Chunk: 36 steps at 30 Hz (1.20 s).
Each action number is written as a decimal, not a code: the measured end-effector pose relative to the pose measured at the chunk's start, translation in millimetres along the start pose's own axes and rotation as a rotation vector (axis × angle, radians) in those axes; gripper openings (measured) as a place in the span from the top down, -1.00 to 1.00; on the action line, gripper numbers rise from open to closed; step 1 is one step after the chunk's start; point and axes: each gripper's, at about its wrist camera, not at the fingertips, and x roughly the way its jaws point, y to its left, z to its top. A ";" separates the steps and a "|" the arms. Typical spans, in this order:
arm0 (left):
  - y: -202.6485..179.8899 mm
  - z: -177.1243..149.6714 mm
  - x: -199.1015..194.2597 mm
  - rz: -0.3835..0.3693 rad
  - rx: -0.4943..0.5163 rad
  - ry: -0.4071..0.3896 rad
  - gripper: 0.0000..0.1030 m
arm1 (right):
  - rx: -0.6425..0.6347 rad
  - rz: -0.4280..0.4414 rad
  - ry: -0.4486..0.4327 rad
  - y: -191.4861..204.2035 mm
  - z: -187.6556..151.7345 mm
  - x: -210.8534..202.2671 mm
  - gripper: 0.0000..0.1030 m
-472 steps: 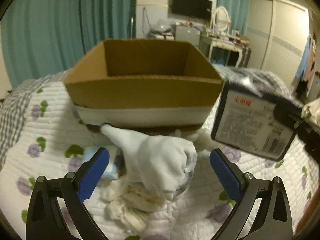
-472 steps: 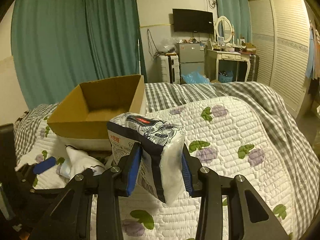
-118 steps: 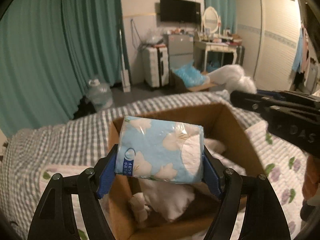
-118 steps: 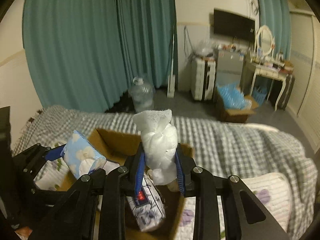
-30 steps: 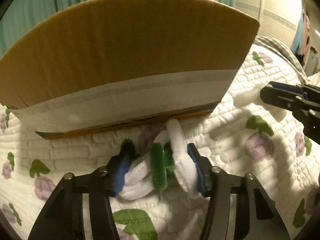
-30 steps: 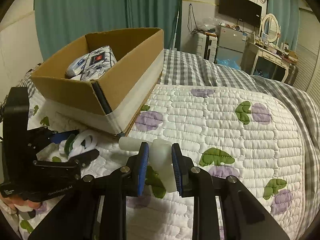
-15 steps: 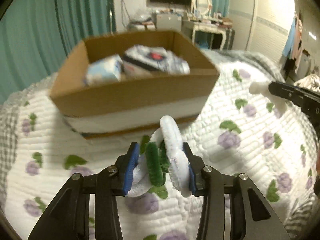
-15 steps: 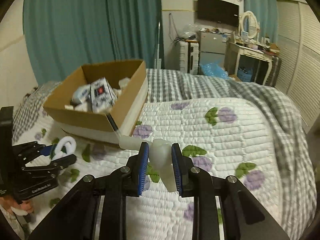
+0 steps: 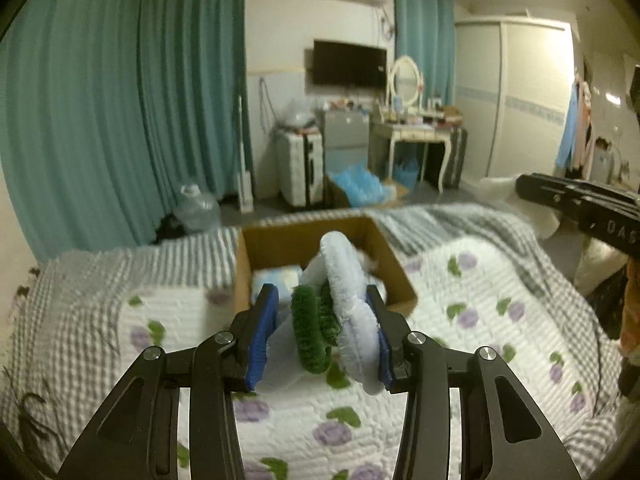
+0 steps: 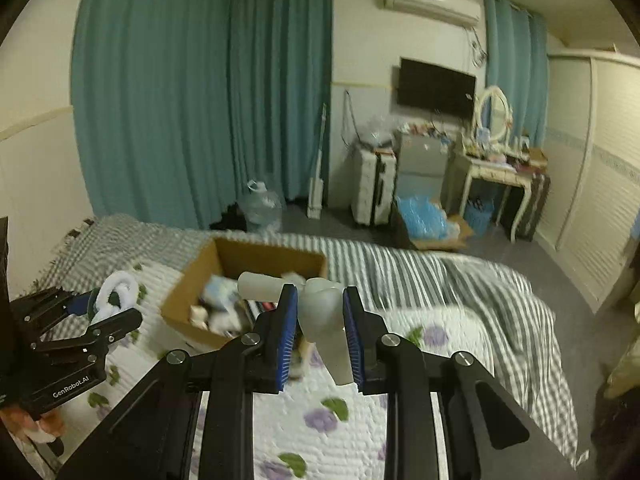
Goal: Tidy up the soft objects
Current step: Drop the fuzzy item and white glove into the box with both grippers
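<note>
My left gripper (image 9: 320,336) is shut on a tangle of fluffy white and green rings (image 9: 340,316), held high above the quilt. It also shows in the right wrist view (image 10: 108,312) at the left. My right gripper (image 10: 318,332) is shut on a pale white soft piece with two stubby limbs (image 10: 324,312). It reaches in from the right in the left wrist view (image 9: 580,204). The open cardboard box (image 9: 276,240) lies ahead on the bed, also in the right wrist view (image 10: 264,258), with tissue packs and white soft things inside.
The bed has a white quilt with purple flowers (image 9: 500,280) over a grey checked blanket (image 10: 460,276). Beyond the bed are teal curtains (image 9: 120,100), a water jug (image 10: 262,204), suitcases (image 10: 374,184), a box of blue bags (image 10: 426,216), a dressing table (image 10: 500,172) and a wardrobe (image 9: 520,96).
Both grippers have risen well above the bed with their loads still held. The box now looks smaller and lower in both views.
</note>
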 end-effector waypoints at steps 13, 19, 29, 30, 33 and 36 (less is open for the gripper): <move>33.8 47.0 35.9 0.031 -0.010 -0.067 0.17 | -0.054 0.055 -0.041 57.4 71.1 45.9 0.55; 47.2 42.9 106.1 0.036 -0.028 0.010 0.17 | -0.040 0.056 0.018 57.3 69.6 117.2 0.55; 54.4 8.8 218.8 0.040 -0.039 0.167 0.17 | 0.016 0.061 0.171 39.5 28.2 249.1 0.55; 53.8 7.4 224.5 0.038 -0.032 0.169 0.16 | 0.013 0.059 0.181 39.1 23.8 259.8 0.55; 47.9 7.8 224.8 0.027 0.006 0.147 0.04 | 0.027 0.065 0.193 34.4 14.7 280.4 0.55; 44.3 9.8 218.9 0.027 0.017 0.134 -0.08 | 0.045 0.098 0.179 31.5 12.4 289.3 0.48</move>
